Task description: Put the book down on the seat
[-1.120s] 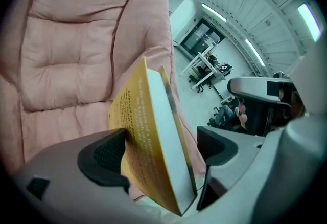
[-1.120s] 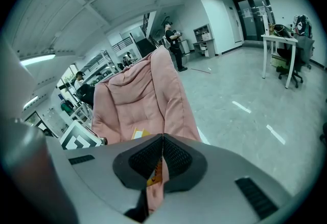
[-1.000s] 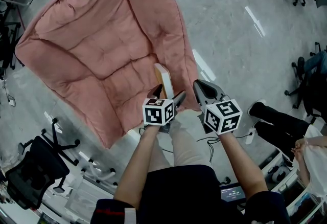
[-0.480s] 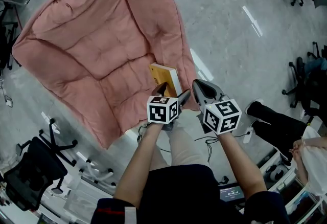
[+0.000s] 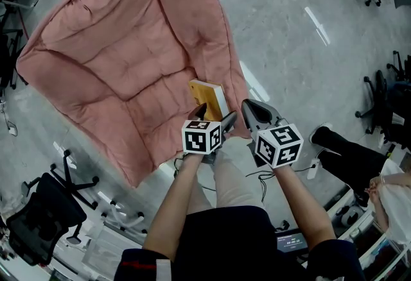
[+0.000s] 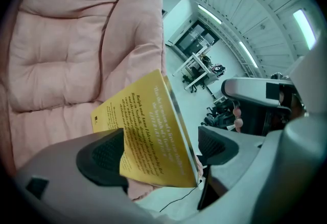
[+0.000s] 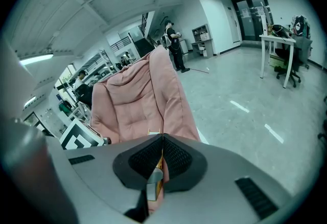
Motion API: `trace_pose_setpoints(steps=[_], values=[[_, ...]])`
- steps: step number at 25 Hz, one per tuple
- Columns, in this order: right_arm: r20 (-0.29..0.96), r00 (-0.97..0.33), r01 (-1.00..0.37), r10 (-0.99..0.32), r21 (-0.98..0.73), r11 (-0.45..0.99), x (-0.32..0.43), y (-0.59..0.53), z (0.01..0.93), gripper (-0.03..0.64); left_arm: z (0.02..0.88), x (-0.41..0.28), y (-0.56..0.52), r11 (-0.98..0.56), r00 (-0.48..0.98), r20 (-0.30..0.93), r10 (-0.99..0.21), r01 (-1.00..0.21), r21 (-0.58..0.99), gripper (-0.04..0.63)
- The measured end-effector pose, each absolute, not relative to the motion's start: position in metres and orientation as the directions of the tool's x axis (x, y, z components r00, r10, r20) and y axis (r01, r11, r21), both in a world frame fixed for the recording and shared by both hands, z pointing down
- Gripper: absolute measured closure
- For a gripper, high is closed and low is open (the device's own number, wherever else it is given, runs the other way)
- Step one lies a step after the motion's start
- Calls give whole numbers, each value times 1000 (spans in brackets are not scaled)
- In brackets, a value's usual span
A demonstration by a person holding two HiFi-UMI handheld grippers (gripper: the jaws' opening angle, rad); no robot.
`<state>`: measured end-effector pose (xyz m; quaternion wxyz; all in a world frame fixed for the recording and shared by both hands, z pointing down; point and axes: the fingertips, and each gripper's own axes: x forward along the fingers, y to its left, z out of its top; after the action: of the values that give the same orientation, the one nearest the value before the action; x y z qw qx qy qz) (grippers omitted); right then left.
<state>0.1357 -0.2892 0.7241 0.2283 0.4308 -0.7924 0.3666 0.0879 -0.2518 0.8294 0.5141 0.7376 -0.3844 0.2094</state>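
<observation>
A yellow book [image 5: 207,93] lies at the front right edge of the big pink padded seat [image 5: 128,49]. My left gripper [image 5: 214,114] hovers just behind it, open. In the left gripper view the book [image 6: 148,126] leans between the wide-apart jaws, its cover resting against the left pad [image 6: 102,156] and well apart from the right one, with the pink seat [image 6: 61,64] beyond. My right gripper [image 5: 249,108] is beside the left one, to the right of the book and off the seat's edge. It is shut [image 7: 162,154], pads pressed together with nothing gripped.
Grey floor with white lines surrounds the seat. Black office chairs [image 5: 45,209] stand at lower left. A seated person's legs [image 5: 347,151] are at the right. A white desk [image 7: 278,57] stands farther off. The holder's legs are directly below the grippers.
The book stood on edge in the left gripper a second ago; it has tipped down onto the seat's front edge and the left jaws have let go. The right gripper has barely moved.
</observation>
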Motion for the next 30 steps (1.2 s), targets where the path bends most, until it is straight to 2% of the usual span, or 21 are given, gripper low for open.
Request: trace_pose_setpoints(steps=[20, 26, 30], values=[[649, -515, -857, -560, -373, 356, 129, -283, 689, 597, 793, 65, -249, -183, 611, 713, -345, -788, 588, 152], [637, -502, -865, -585, -367, 343, 129, -282, 672, 597, 774, 63, -247, -251, 604, 722, -336, -797, 550, 158], [621, -496, -868, -607, -363, 338, 131, -284, 659, 597, 757, 60, -247, -271, 599, 722, -346, -801, 535, 223]])
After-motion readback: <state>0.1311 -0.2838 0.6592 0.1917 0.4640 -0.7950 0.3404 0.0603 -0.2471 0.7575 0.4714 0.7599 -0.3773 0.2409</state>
